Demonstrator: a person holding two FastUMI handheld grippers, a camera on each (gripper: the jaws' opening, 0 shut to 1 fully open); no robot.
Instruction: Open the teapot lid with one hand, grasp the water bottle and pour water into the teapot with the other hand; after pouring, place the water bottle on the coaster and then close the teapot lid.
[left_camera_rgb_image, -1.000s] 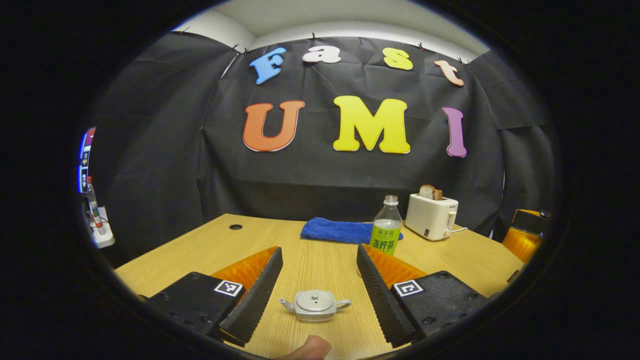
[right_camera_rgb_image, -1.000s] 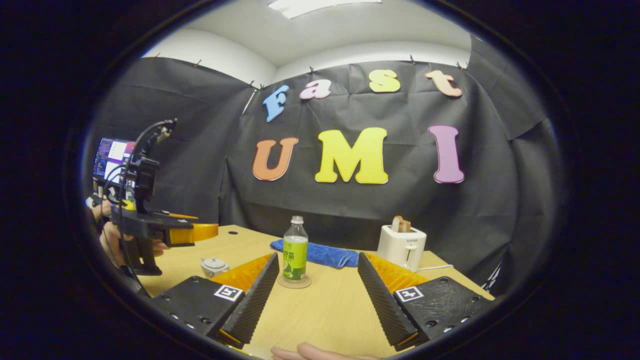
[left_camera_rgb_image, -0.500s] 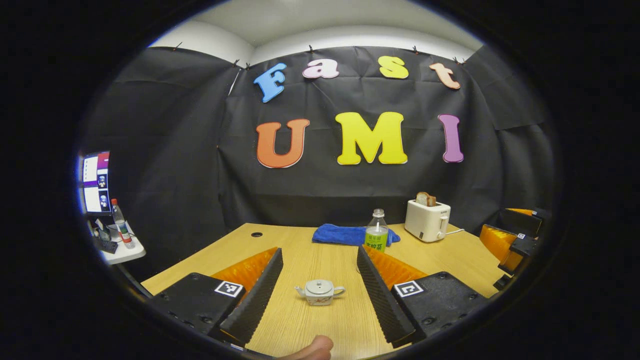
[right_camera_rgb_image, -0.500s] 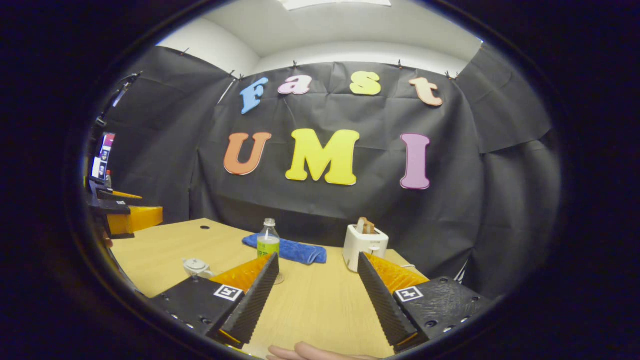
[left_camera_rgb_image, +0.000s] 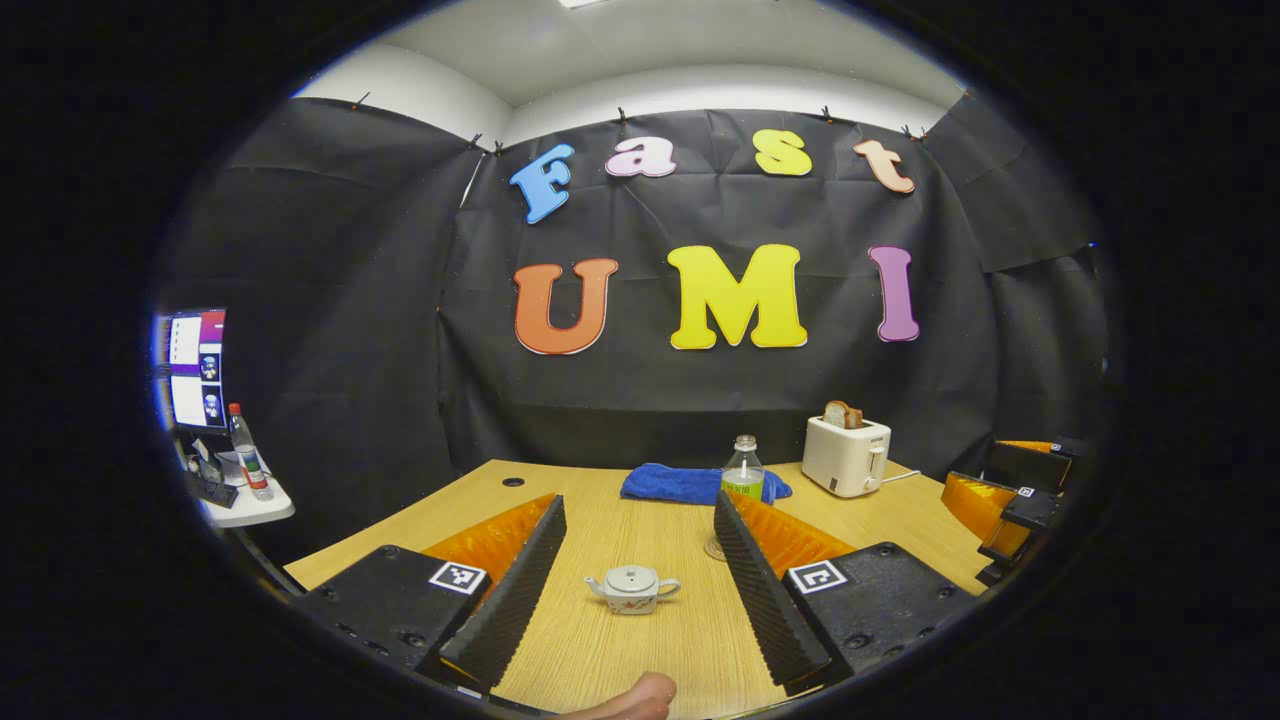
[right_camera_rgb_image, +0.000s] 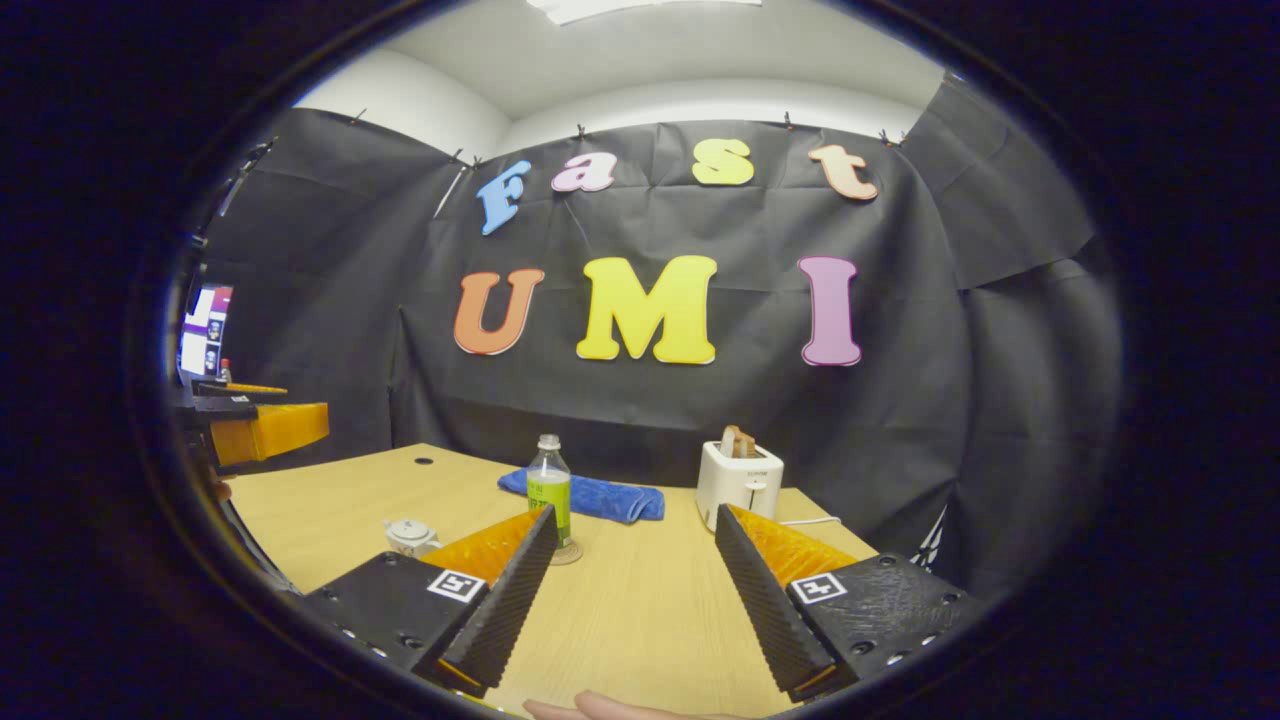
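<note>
Wooden table (left_camera_rgb_image: 620, 650): teapot (left_camera_rgb_image: 632, 588) lidded, centred between spread left gripper (left_camera_rgb_image: 640, 590); water bottle (right_camera_rgb_image: 549, 489) on coaster (right_camera_rgb_image: 566, 553), far-left of spread right gripper (right_camera_rgb_image: 635, 590). Nothing begun; next, pinch the lid knob.

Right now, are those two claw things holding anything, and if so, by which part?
Nothing is held. The left gripper is open, with the teapot on the table between its fingers, untouched. The right gripper is open too, short of the water bottle.
</note>
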